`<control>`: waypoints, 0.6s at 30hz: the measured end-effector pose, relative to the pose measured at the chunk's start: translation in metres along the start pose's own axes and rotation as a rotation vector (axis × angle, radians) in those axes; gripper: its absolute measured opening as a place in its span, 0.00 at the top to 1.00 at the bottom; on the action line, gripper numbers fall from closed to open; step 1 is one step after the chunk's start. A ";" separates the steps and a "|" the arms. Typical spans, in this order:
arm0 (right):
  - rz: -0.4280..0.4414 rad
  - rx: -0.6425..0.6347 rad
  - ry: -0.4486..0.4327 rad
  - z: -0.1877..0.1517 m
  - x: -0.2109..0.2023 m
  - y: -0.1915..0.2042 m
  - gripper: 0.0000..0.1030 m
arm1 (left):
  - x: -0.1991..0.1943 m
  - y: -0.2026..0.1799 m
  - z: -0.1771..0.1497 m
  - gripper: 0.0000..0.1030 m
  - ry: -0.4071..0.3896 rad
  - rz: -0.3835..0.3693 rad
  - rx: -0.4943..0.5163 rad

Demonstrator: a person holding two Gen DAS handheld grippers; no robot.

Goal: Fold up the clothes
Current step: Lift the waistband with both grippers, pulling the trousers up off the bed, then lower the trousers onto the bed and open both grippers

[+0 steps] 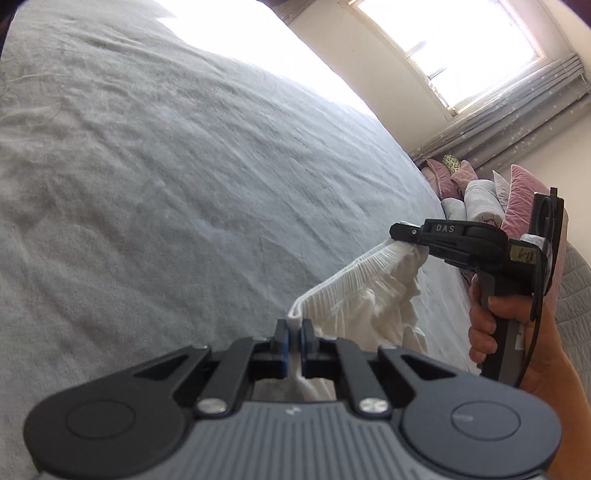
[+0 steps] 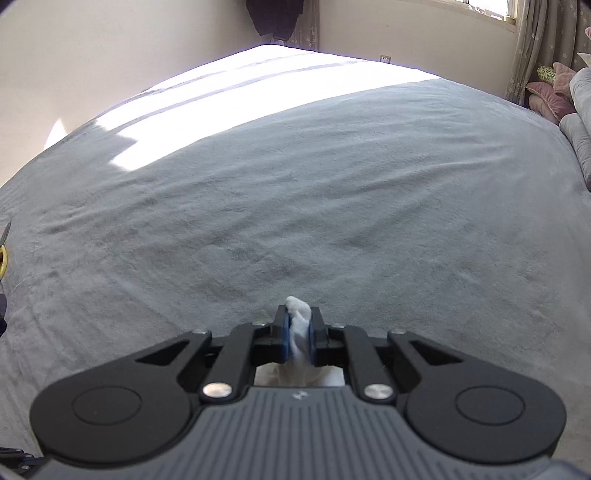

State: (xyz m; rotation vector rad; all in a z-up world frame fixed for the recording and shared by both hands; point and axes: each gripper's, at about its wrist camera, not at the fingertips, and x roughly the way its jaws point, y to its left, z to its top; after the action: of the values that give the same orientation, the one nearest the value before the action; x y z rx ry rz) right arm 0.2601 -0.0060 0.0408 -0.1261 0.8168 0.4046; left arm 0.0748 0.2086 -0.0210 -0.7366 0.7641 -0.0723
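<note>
A white garment (image 1: 369, 291) with a gathered elastic edge hangs in the air above the grey bed (image 1: 166, 177). My left gripper (image 1: 293, 332) is shut on one end of that edge. My right gripper (image 1: 400, 236) shows in the left wrist view, shut on the other end, with the edge stretched between the two. In the right wrist view my right gripper (image 2: 299, 328) pinches a white bunch of the garment (image 2: 298, 314) between its blue pads. The rest of the cloth hangs below, hidden there.
The grey bedspread (image 2: 295, 192) is wide and wrinkled, with a sunlit strip at its far side. Pink and grey pillows (image 1: 476, 192) are piled at the head, below a window (image 1: 454, 48) with curtains. A dark garment (image 2: 277, 16) hangs on the far wall.
</note>
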 end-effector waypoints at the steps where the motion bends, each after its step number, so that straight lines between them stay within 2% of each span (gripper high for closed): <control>1: 0.001 -0.006 -0.017 0.004 0.000 0.005 0.89 | -0.005 0.001 0.002 0.95 -0.025 0.018 0.017; 8: 0.040 -0.051 -0.099 0.028 0.011 0.053 0.93 | -0.035 0.017 0.023 0.95 -0.168 0.158 0.087; 12: 0.078 -0.077 -0.120 0.038 0.023 0.082 0.93 | -0.044 0.023 0.033 0.95 -0.245 0.268 0.131; 15: 0.084 -0.108 -0.111 0.042 0.036 0.103 0.93 | -0.042 0.034 0.041 0.95 -0.256 0.334 0.140; 18: 0.090 -0.124 -0.114 0.047 0.044 0.118 0.93 | -0.042 0.045 0.045 0.95 -0.248 0.354 0.120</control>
State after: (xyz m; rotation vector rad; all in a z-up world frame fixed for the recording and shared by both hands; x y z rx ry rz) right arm 0.2721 0.1280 0.0467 -0.1804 0.6868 0.5425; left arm 0.0643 0.2818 -0.0017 -0.4772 0.6364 0.2867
